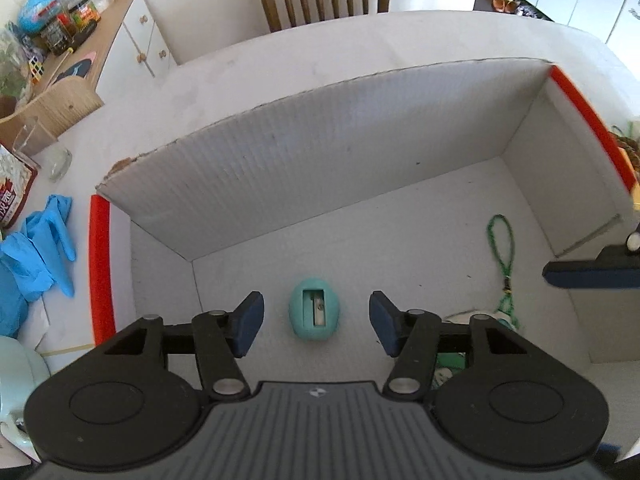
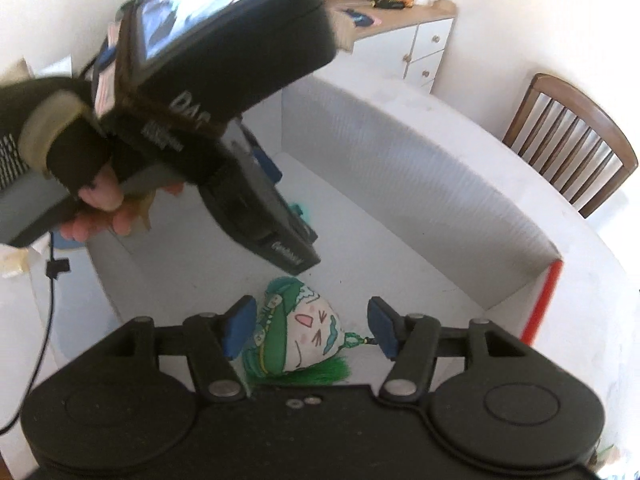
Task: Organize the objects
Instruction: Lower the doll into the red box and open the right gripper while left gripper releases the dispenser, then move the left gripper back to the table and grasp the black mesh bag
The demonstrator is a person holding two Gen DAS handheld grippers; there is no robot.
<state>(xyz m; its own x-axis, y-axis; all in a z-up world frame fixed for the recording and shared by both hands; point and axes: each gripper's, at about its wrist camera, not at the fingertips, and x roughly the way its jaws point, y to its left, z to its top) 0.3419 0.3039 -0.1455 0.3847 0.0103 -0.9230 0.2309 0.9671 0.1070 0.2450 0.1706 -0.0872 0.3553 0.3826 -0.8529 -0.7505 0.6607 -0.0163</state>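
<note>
Inside the white cardboard box (image 1: pixel 328 168) that filled the middle of the left wrist view, a teal egg-shaped pencil sharpener (image 1: pixel 315 309) lay on the floor, blade slot up. The left gripper (image 1: pixel 316 318) hung above it with its jaws spread and the blue pads clear on either side, so nothing was gripped; judging from that, the sharpener had been set down there on purpose, as one item sorted into the box. At the lower right of that view a green beaded cord (image 1: pixel 505 256) trailed across the box floor.

Low in the centre of the right wrist view, the right gripper (image 2: pixel 312 330) stood open too, around a small green-and-white plush charm (image 2: pixel 304 338) with a cartoon face, its pads apparently not pressing it. Filling the upper left of that view, a person's hand (image 2: pixel 100 204) held the other gripper's handle over the same box.
</note>
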